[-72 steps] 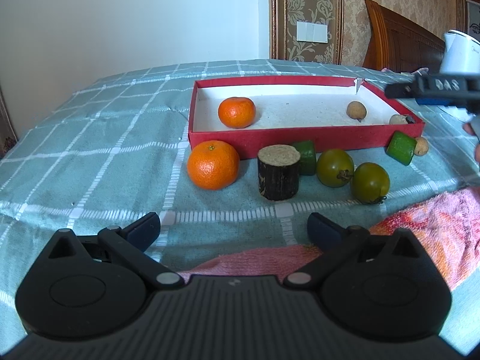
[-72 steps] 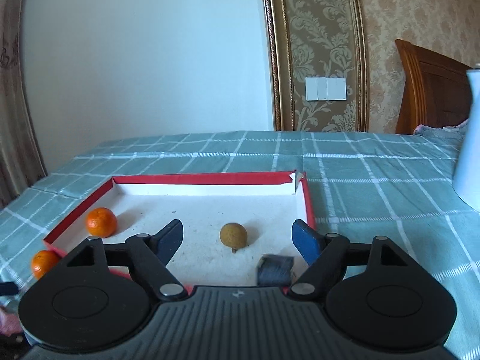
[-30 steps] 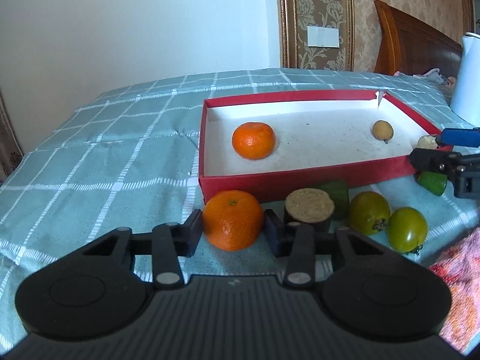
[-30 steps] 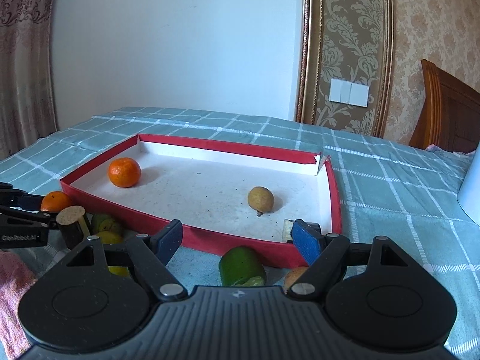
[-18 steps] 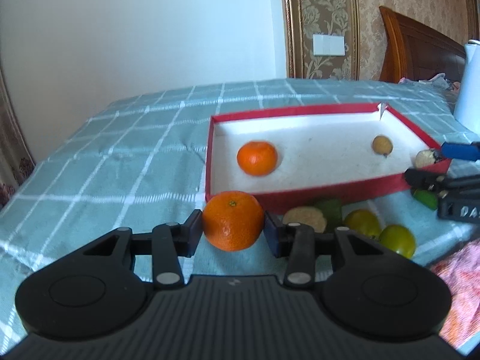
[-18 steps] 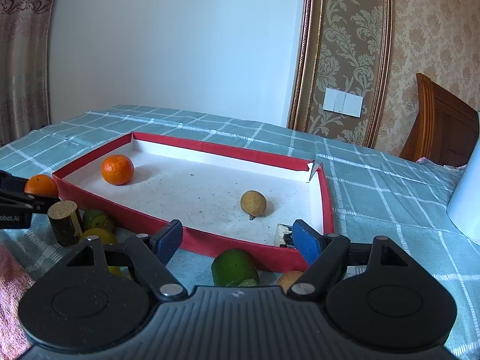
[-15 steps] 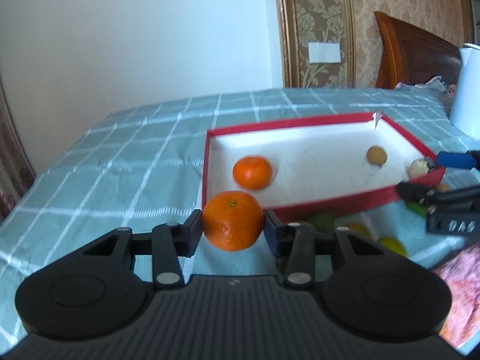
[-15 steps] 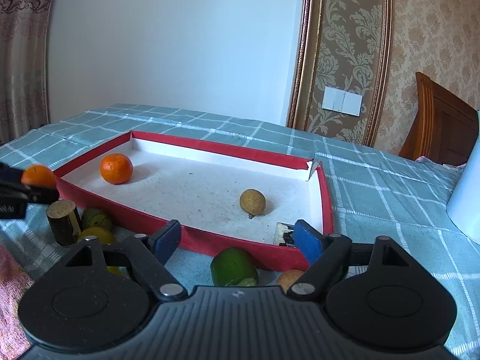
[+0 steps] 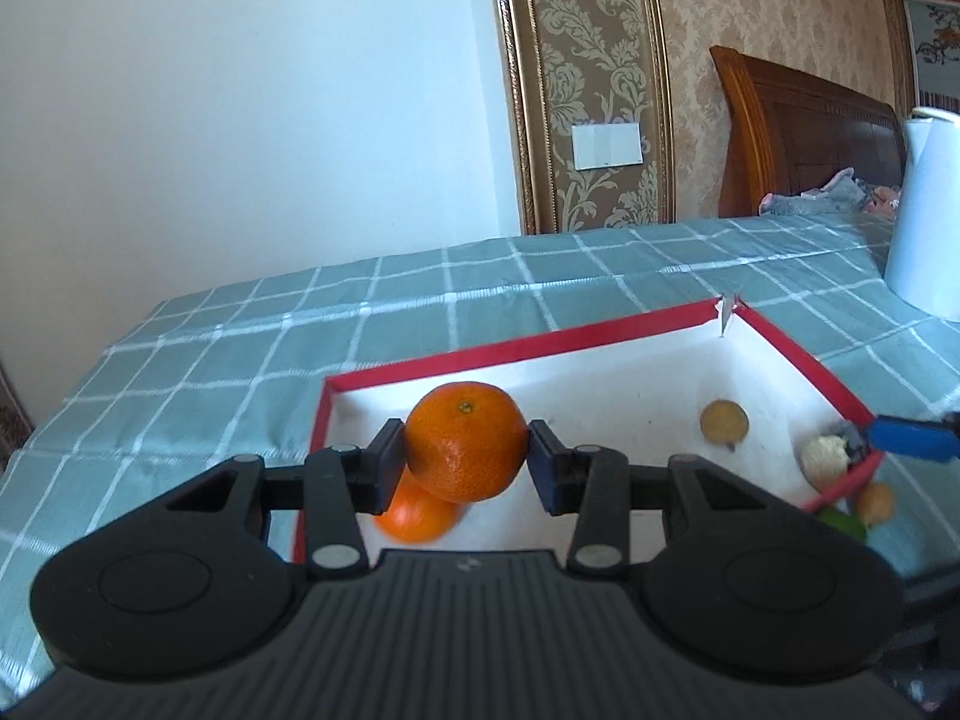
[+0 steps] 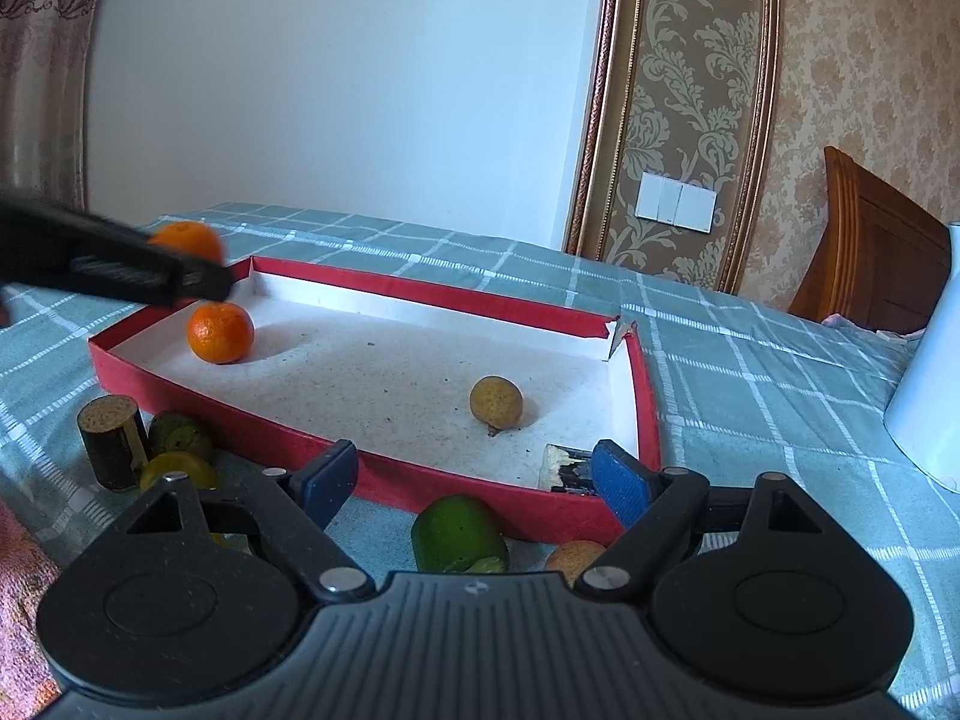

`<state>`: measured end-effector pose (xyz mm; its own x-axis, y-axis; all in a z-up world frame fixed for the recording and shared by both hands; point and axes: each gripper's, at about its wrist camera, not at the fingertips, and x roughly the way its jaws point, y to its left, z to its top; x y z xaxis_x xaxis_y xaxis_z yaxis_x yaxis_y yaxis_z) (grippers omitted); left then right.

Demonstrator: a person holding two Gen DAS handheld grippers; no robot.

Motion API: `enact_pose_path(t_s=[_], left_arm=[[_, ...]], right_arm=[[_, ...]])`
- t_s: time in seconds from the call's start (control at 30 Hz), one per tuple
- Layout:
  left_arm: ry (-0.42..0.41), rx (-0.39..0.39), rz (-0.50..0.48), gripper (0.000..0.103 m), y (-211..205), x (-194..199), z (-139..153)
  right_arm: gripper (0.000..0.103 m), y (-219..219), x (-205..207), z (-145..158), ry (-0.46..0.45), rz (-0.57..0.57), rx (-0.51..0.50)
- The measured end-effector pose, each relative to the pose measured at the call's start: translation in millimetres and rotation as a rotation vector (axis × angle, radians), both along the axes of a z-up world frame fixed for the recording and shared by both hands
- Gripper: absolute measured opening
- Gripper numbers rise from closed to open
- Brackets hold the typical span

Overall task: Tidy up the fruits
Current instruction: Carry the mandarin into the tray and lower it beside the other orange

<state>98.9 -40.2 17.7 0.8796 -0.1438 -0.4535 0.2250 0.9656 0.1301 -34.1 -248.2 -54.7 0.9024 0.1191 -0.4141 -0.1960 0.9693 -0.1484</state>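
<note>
Orange mandarin (image 9: 465, 441), red box (image 10: 420, 294) with white inside, teal white-checked cloth (image 10: 750, 360), green fruit (image 10: 459, 534)

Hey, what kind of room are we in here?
Most likely a bedroom: a carved wooden headboard stands at the back, damask wallpaper covers the wall, and the red tray sits on a checked green cloth.
</note>
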Motion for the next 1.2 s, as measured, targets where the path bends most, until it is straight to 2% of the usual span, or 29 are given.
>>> enact_pose_path(t_s=[0.27, 0.4, 0.63, 0.9, 1.0, 1.03, 1.07, 1.1, 1.2], left_arm=[[0.074, -0.029, 0.007, 0.04, -8.6, 43.4, -10.5], [0.101, -0.002, 0.012, 0.04, -10.6, 57.1, -15.5], [0.207, 0.026, 0.013, 0.04, -10.5, 80.3, -32.2], [0.243, 0.058, 0.006, 0.041, -14.1, 88.1, -33.3], [0.246, 0.068, 0.0, 0.049, -15.6, 86.8, -33.1], [0.242, 0.074, 0.004, 0.058, -15.6, 86.0, -32.5], [0.238, 0.081, 0.012, 0.074, -15.9, 85.0, -31.5], [0.227, 0.086, 0.02, 0.078, -15.2, 83.2, -30.3], [0.195, 0.104, 0.021, 0.08, -12.5, 76.3, -24.7]], right_arm=[[0.085, 0.3, -0.1, 0.5, 0.008, 0.008, 0.009], [0.085, 0.2, 0.7, 0.9, 0.016, 0.011, 0.012], [0.085, 0.3, 4.1, -0.4, 0.03, 0.009, 0.013], [0.085, 0.9, 5.1, -2.2, 0.033, 0.007, 0.001], [0.085, -0.7, 4.9, -2.1, 0.034, 0.008, 0.007], [0.085, -0.9, 5.0, -1.9, 0.034, 0.008, 0.009], [0.085, -0.4, 5.1, -1.3, 0.034, 0.007, 0.009], [0.085, -0.7, 5.1, -1.2, 0.034, 0.007, 0.01], [0.085, -1.7, 5.6, -0.9, 0.036, 0.005, 0.016]])
